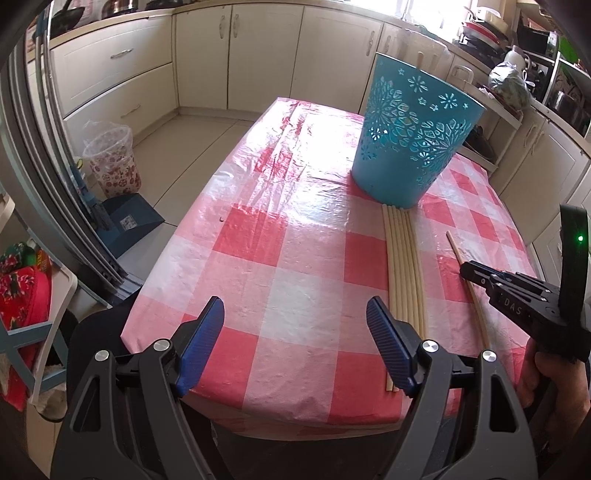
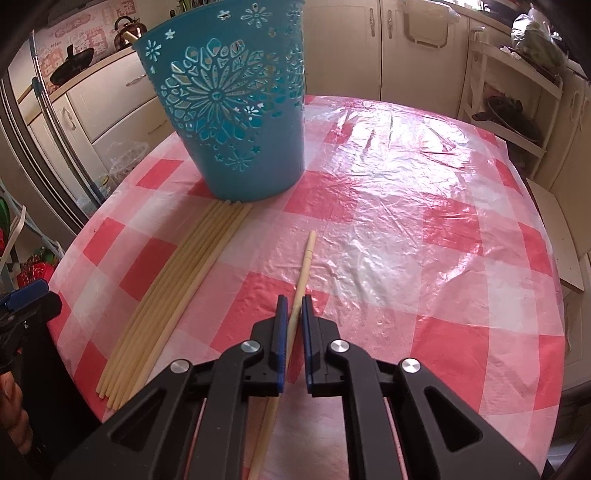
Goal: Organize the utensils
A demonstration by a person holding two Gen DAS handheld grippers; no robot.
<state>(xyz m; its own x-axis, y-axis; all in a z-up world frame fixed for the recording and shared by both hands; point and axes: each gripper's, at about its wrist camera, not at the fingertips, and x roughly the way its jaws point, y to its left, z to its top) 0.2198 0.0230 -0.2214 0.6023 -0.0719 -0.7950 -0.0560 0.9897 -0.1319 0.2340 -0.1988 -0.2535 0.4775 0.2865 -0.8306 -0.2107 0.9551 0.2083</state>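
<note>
A teal cut-out basket stands on the red-and-white checked table; one stick end pokes above its rim. A row of several pale chopsticks lies side by side in front of it. My right gripper is shut on a single chopstick, low over the cloth to the right of the row. My left gripper is open and empty above the table's near edge, left of the row.
Cream kitchen cabinets run along the back. A lined waste bin and a blue dustpan stand on the floor at the left. A white shelf rack stands past the table's right side.
</note>
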